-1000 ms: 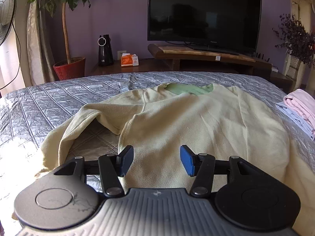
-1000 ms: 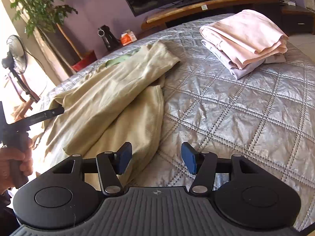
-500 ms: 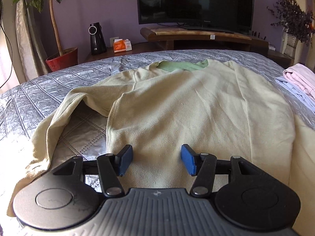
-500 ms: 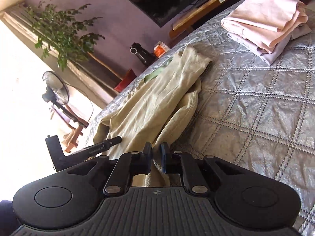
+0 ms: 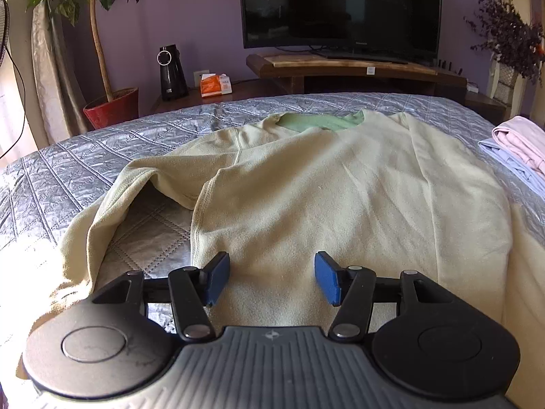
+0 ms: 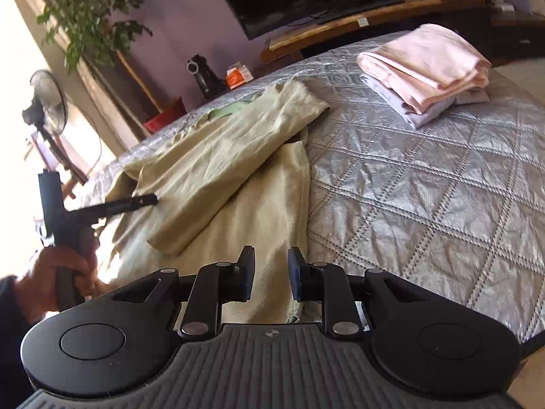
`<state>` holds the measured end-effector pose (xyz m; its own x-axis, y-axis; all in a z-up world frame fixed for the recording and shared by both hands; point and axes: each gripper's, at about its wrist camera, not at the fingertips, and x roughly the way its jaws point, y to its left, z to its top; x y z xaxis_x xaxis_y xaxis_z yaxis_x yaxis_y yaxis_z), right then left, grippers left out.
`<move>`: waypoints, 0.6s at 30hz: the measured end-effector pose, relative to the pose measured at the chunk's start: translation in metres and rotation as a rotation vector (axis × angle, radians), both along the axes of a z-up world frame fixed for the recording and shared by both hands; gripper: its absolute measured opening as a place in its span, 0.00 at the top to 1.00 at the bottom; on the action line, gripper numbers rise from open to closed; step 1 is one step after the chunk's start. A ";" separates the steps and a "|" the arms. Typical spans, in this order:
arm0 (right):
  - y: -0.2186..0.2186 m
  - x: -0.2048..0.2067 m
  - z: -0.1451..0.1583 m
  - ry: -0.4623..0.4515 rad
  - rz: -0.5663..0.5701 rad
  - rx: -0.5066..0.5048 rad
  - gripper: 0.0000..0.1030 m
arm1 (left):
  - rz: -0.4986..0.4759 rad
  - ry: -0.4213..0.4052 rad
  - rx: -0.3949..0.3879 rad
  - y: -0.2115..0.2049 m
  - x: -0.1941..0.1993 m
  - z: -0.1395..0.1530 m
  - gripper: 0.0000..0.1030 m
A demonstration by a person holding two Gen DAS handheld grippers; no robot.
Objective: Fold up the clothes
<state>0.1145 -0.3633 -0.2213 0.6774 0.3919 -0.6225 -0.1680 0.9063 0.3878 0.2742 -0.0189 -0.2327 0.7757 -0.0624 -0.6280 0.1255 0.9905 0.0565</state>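
Note:
A pale yellow sweater [image 5: 340, 187] with a green collar lies flat on the grey quilted bed [image 5: 68, 177]. One sleeve is bent at its left side. My left gripper [image 5: 270, 277] is open just above the sweater's near hem, with nothing pinched. In the right wrist view the sweater [image 6: 221, 170] has a sleeve folded across its body. My right gripper [image 6: 271, 272] hovers over the sweater's near right edge. Its jaws are opening and the pads do not press the cloth. The left gripper [image 6: 102, 208], held in a hand [image 6: 58, 272], shows at the left.
A folded stack with a pink garment [image 6: 425, 61] on top sits at the bed's far right; it also shows as the pink garment [image 5: 521, 139]. Beyond the bed are a TV [image 5: 340, 6] on a wooden stand, a potted plant [image 5: 112, 107] and a fan [image 6: 47, 102].
The right gripper's jaws closed to almost touching half a second ago and have since parted again, and its view tilted and came back. The left gripper stayed open over the hem.

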 end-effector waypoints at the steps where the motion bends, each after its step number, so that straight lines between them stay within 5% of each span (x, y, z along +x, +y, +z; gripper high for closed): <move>1: 0.014 0.002 0.003 -0.027 0.039 -0.055 0.73 | 0.000 -0.001 0.000 0.000 0.000 0.000 0.51; 5: 0.051 0.022 0.003 0.005 0.069 -0.283 0.58 | -0.005 0.028 0.039 -0.003 0.003 -0.006 0.50; 13: 0.083 -0.005 0.016 0.159 0.380 -0.647 0.58 | 0.080 -0.011 0.015 0.021 0.010 0.006 0.51; 15: 0.094 -0.011 0.029 0.088 0.419 -0.675 0.56 | 0.116 -0.022 0.005 0.032 0.013 0.011 0.51; 18: 0.110 0.001 0.042 0.006 0.366 -0.612 0.36 | 0.162 -0.041 0.015 0.047 0.016 0.017 0.51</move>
